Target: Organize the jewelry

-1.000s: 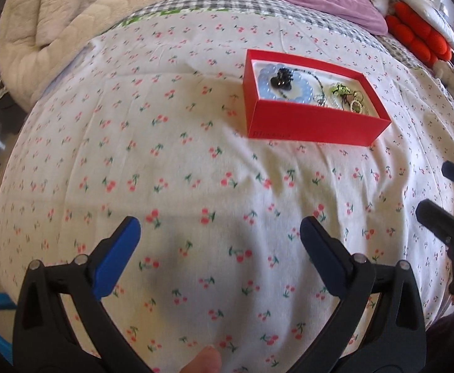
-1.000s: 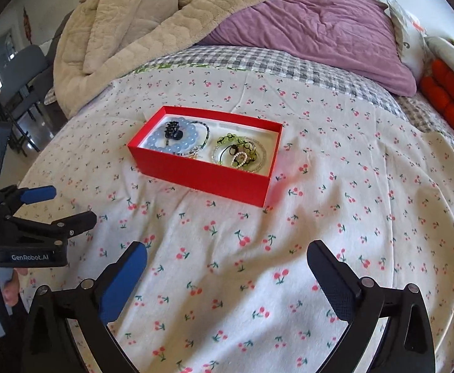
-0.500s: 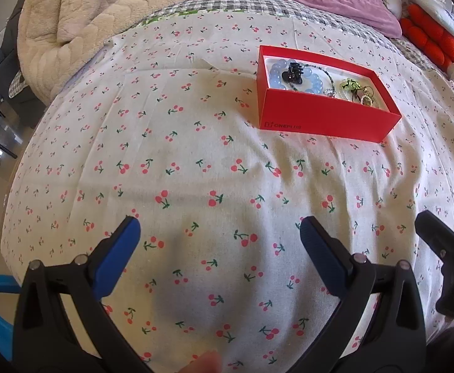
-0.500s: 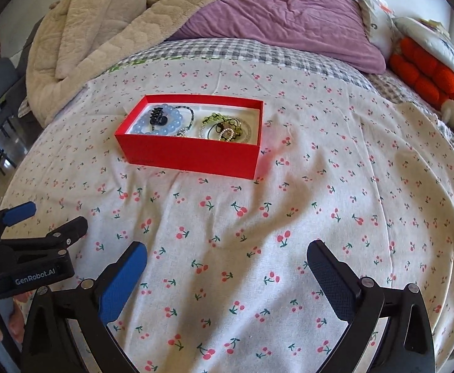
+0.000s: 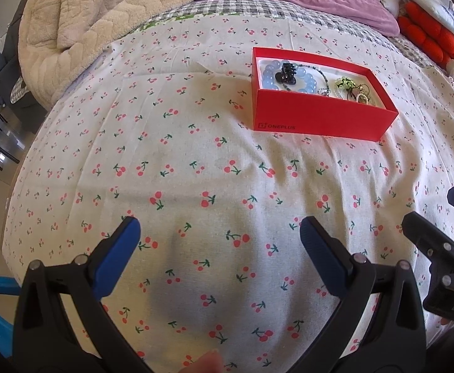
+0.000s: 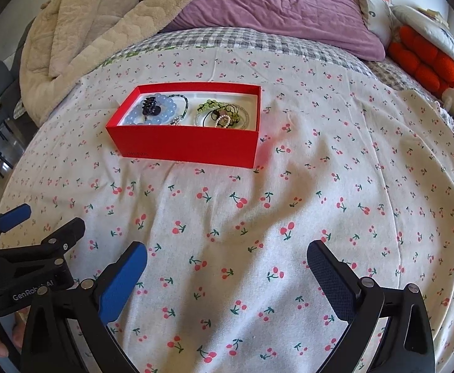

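Jewelry: all lies inside the red box (image 6: 183,146), mid-bed toward the head (none loose on the sheet).
Left claw (image 5: 219,236): released, empty.
Right claw (image 6: 227,259): released, empty.
Left to do: seemingly nothing, or sorting within the box.

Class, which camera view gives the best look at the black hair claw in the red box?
The left wrist view: the black hair claw appears closer, its teeth distinct. The right wrist view shows it smaller, on the blue beads.
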`<state>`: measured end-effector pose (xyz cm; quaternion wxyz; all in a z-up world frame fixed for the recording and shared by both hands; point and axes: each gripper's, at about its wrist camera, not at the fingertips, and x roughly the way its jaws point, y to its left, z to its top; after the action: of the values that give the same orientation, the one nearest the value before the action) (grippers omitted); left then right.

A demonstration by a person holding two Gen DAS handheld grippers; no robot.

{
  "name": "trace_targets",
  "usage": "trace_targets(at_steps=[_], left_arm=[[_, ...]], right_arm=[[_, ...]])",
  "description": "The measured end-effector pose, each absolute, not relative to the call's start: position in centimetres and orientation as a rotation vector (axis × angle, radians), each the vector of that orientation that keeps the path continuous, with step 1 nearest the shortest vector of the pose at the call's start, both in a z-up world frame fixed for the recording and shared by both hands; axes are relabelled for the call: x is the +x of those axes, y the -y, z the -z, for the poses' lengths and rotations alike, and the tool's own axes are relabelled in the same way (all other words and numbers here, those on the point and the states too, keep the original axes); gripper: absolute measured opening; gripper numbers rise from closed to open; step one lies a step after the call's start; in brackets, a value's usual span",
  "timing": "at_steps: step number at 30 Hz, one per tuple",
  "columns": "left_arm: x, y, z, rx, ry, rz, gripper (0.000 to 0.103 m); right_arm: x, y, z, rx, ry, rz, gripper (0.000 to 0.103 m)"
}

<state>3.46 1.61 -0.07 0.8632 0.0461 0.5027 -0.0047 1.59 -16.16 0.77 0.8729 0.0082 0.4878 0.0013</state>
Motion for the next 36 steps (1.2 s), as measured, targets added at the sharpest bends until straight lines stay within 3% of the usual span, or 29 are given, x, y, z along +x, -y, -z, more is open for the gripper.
trace_targets(at_steps=[36], left_arm=[[3.06, -1.11, -0.11, 0.109, -1.046, 0.015, 0.102]], right_arm=[[1.47, 16.42, -0.71, 0.039, -1.019, 0.014, 0.103]])
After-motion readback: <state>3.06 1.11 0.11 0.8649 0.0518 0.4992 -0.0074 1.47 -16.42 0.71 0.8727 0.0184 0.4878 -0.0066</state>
